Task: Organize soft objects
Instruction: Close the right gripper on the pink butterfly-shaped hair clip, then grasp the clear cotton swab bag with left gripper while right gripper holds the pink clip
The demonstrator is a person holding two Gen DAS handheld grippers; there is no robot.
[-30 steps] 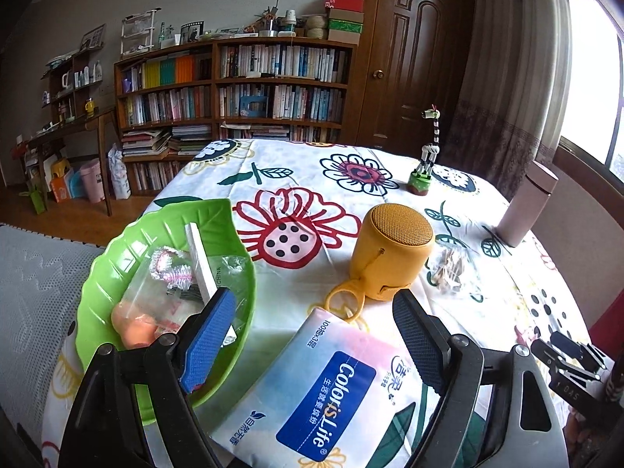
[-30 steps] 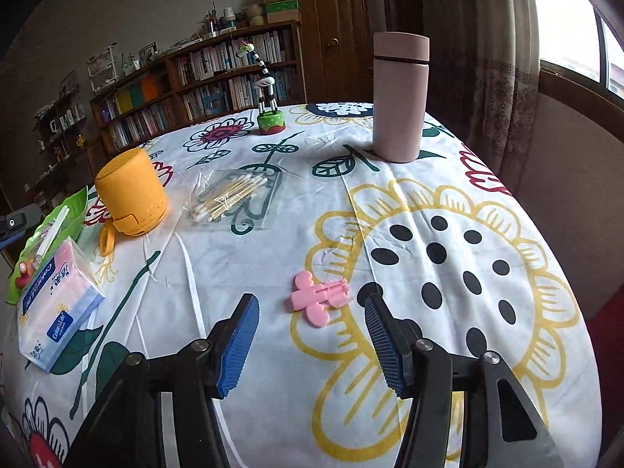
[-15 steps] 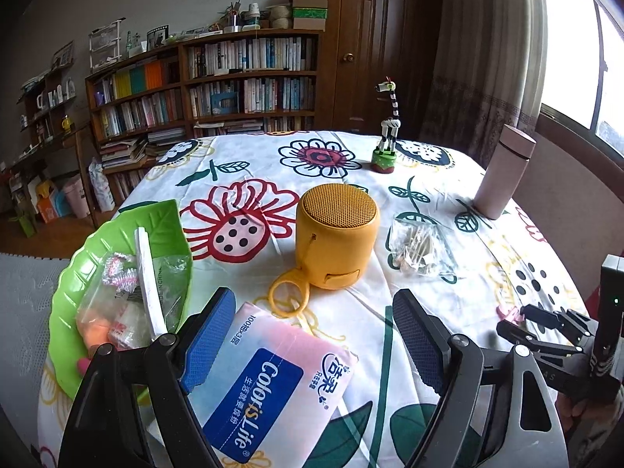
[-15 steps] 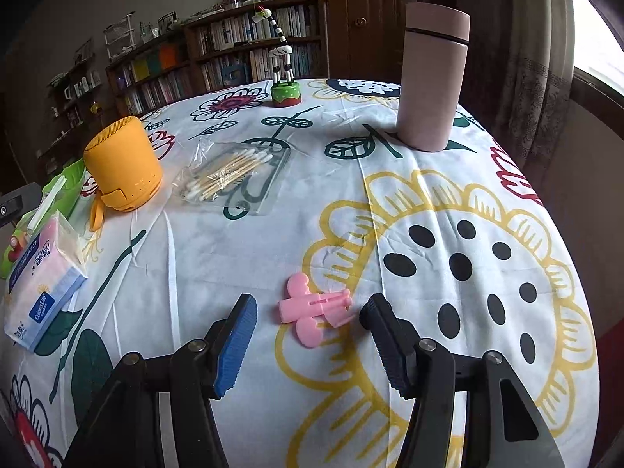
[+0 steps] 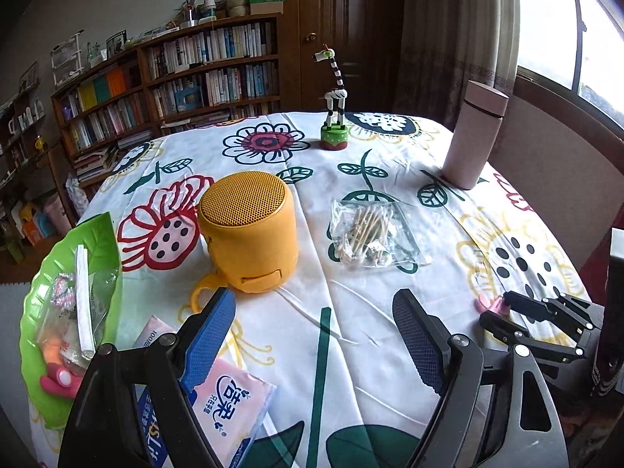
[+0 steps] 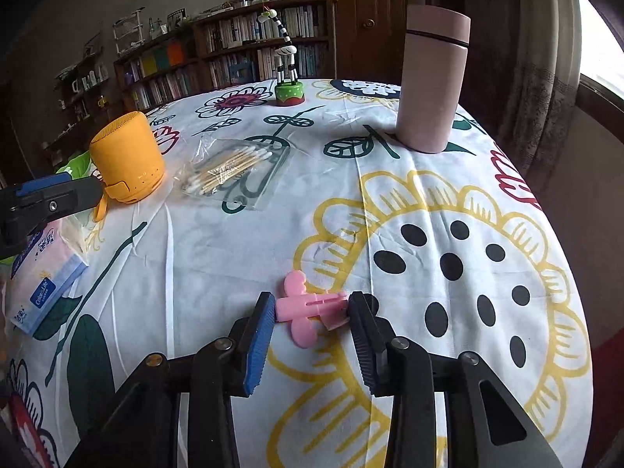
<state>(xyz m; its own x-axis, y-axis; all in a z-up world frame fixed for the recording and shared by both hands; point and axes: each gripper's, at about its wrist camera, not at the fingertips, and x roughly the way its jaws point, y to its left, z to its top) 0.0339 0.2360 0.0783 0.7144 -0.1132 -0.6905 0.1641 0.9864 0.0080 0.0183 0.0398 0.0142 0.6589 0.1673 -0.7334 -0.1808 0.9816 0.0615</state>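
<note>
Pink clip [image 6: 310, 310] lies flat on the floral tablecloth [image 6: 390, 202], and the right gripper [image 6: 310, 321] brackets it: the blue pad sits at the clip's left end and the black pad at its right end. Contact appears made or nearly made at both ends, but whether the pads press on the clip cannot be told. The approach is low and level with the cloth, which suits a thin item that offers only its ends for purchase.

Left gripper [image 5: 314, 341] stands with its jaws wide apart and holds nothing. It hovers above the near edge of the tissue pack [image 5: 222, 409], which rests on the cloth just beside the green leaf-shaped tray [image 5: 103, 230]. The tray already contains small bagged items, so it is judged to be the collection point; the pack's position next to it fits that reading.

Bag of cotton swabs [image 5: 370, 234] lies mid-table, between the yellow speaker [image 5: 249, 234] and the pink bottle [image 5: 474, 136], and is well apart from both tools. A likely risk is the clip pivoting out sideways under end pressure.
</note>
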